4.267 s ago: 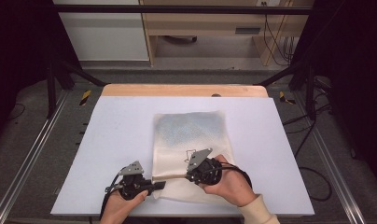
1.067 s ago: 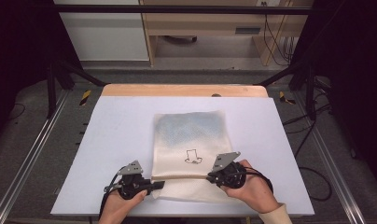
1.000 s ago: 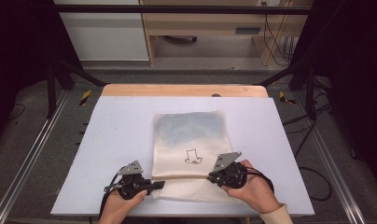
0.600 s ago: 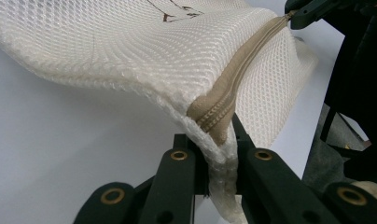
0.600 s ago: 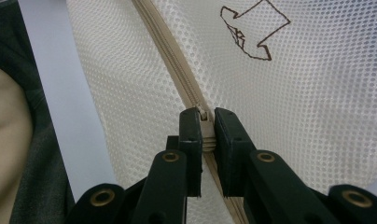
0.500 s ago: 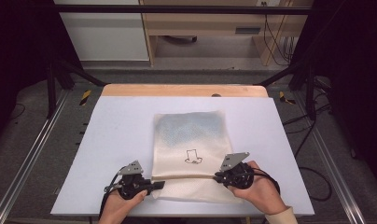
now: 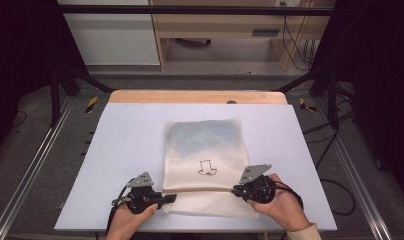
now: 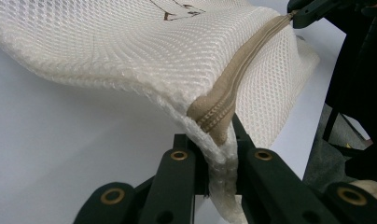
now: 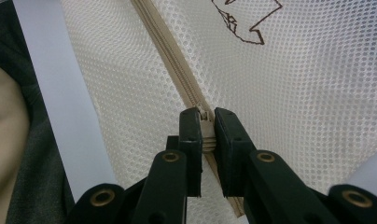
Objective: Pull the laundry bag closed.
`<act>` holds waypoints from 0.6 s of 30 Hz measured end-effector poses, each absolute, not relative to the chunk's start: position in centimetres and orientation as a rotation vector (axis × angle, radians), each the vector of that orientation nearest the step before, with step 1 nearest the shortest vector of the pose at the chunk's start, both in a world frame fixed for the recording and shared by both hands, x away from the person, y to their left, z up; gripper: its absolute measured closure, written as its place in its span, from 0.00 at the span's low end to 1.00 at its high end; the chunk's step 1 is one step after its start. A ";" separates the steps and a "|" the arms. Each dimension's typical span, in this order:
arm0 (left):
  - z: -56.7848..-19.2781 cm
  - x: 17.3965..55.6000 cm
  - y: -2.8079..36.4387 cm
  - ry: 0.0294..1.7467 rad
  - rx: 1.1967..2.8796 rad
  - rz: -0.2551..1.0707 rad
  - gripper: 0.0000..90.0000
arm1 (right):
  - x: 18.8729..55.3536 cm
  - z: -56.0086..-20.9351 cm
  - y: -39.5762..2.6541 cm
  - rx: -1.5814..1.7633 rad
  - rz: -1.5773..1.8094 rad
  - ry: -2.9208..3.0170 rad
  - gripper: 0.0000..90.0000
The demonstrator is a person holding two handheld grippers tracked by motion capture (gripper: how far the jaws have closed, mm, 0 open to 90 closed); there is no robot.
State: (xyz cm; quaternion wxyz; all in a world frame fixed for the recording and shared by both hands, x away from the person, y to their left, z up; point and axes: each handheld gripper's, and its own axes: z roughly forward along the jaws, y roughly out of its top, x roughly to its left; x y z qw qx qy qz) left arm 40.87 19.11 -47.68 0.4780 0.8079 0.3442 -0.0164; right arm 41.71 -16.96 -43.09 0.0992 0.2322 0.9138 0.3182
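Observation:
A white mesh bag (image 7: 202,145) with a small dark drawing lies flat on the table, and a beige zipper (image 7: 205,190) runs across its near end. My left gripper (image 7: 170,198) is shut on the bag's left edge, at the zipper's end. The left gripper view has the mesh and zipper end (image 8: 214,126) pinched between the jaws of my left gripper (image 8: 214,137). My right gripper (image 7: 236,189) sits at the bag's right side, shut on the zipper pull. Its own view shows the pull (image 9: 206,119) clamped between the fingertips of my right gripper (image 9: 206,122).
The white table top (image 7: 115,145) has a wooden strip (image 7: 197,96) along its far edge. Metal rails and dark floor lie on both sides. Cables (image 7: 335,200) trail off at the right. A hand holds each gripper at the near edge.
My right gripper has slid to the right along the zipper, from the bag's middle to near its right edge. The left gripper has stayed where it was.

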 end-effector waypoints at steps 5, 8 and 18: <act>-47.6 40.9 19.1 0.841 1.972 -0.040 0.94 | 41.7 -43.2 -17.2 0.695 0.937 2.701 0.91; -47.6 40.9 19.2 0.842 1.971 -0.038 0.94 | 41.8 -43.2 -17.5 0.702 0.941 2.700 0.91; -47.7 40.8 19.1 0.844 1.973 -0.034 0.94 | 41.6 -43.2 -18.0 0.714 0.942 2.691 0.91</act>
